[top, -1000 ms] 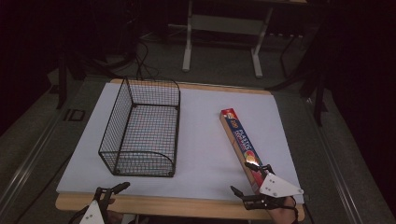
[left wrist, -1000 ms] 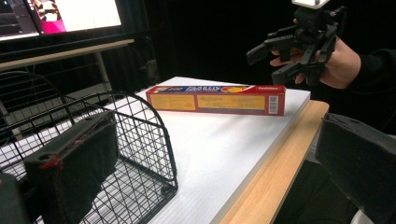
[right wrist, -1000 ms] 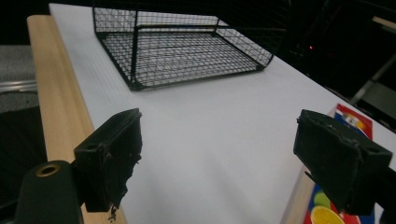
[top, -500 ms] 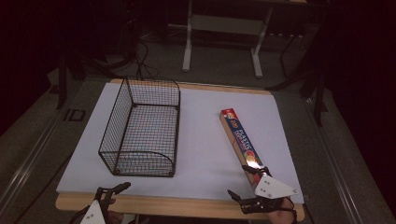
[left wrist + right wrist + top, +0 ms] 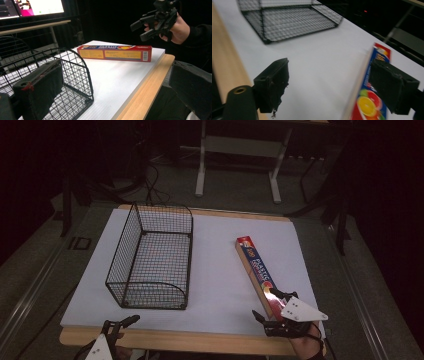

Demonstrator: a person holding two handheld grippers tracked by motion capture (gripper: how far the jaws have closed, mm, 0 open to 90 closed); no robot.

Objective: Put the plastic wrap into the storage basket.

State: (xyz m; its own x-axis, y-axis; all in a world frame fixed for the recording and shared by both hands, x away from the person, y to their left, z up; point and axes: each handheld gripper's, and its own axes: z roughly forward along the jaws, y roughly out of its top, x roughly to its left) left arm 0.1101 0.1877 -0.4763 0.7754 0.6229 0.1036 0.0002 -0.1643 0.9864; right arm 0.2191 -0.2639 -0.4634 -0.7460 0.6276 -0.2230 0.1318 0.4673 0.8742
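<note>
Worktop (image 5: 220, 285): white sheet over a pale wooden top, wood showing along the near edge.
Basket (image 5: 152, 257): black wire, rectangular, on the worktop's left half.
Box (image 5: 255, 270): long, narrow red-and-yellow plastic-wrap carton, lying flat right of the basket.
Right tool (image 5: 268, 307): jaws wide, raised over the box's near end.
Left tool (image 5: 122, 323): jaws wide, at the near edge before the basket.

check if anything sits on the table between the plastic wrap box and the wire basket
Nothing visible does. The plastic wrap box lies flat on the white table top, and the stretch between it and the empty wire basket is bare. The right hand-held gripper is open at the box's near end.
</note>
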